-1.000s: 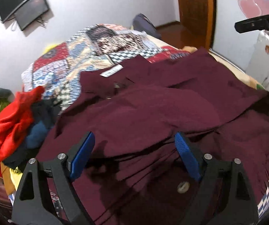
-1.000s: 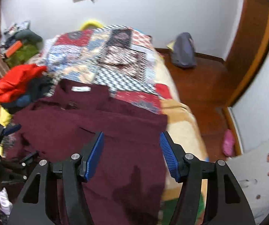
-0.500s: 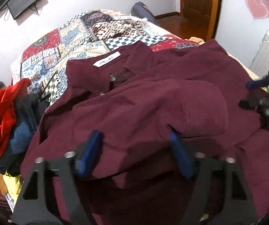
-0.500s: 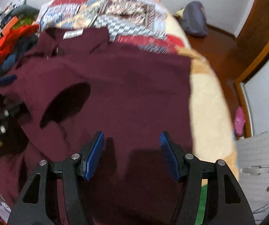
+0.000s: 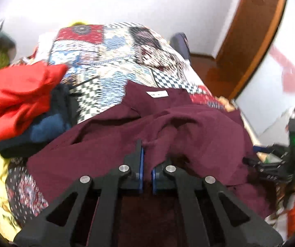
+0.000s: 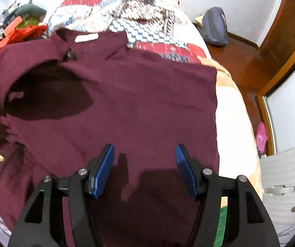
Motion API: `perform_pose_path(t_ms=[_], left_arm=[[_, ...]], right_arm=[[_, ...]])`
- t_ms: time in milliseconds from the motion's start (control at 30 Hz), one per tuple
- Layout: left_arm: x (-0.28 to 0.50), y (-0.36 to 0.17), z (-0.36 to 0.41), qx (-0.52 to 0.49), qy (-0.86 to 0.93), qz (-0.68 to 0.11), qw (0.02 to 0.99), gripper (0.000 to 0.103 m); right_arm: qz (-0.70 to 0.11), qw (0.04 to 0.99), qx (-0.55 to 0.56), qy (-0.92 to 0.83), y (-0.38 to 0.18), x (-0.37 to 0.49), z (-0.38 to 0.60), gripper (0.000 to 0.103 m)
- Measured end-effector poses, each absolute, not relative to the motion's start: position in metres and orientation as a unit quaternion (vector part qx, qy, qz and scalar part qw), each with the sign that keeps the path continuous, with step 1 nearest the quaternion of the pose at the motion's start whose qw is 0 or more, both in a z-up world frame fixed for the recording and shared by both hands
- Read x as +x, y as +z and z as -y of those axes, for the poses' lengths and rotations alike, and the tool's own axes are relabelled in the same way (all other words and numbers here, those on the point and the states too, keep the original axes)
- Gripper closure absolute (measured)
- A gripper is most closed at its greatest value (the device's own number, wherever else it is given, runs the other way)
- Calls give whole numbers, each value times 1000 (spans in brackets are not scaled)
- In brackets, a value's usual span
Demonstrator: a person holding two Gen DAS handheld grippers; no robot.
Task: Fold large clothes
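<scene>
The jaws of the left gripper point(image 5: 146, 160) are clamped on a shirt point(image 5: 199, 135) fold to be carried across, while the right gripper point(image 6: 144, 164) is held open above the cloth.

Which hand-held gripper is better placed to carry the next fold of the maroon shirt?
Left. The left hand-held gripper is shut on a bunched fold of the maroon shirt. The right hand-held gripper hangs open above flat cloth, gripping nothing.
</scene>
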State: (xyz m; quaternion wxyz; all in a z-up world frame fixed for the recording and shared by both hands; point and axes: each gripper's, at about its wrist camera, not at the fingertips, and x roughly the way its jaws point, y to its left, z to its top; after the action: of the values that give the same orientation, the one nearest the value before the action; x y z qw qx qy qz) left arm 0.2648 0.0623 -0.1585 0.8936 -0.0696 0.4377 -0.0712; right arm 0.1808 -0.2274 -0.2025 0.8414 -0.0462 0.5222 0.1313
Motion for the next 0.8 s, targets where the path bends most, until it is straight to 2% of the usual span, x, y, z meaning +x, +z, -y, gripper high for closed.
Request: perform_pose_path(t_ms=[167,300,367,400,433,467,600,800], left_arm=[[235,-158,-105,-132,-39,-434,891,98],[219,-187,-131,-178,-26,-466,866,95],[211,-205,-144,-201,-13,-480,854,75],[206,-212,-150,-213,-8,-484,849,70],[202,-218,-157,-226,-2,-487,844,57],[199,-223,-163,-238,1,-487,840,50],[188,-232,-173,-281,-4,-492,824,49],[178,-196,-148,-169,0,-478,862,48]], right_arm=[[-522,840,-55,137,-208,177,213,45],[-537,830,-58,137,-224,182,202,45],[-540,829,-55,135,-226,180,202,45],[-541,829,-48,134,-228,180,204,45],[-542,828,-42,134,-228,181,205,44],[-544,828,-37,132,-229,183,207,42],[-550,825,-16,128,-230,183,214,39],[-545,830,-35,115,-225,180,205,39]])
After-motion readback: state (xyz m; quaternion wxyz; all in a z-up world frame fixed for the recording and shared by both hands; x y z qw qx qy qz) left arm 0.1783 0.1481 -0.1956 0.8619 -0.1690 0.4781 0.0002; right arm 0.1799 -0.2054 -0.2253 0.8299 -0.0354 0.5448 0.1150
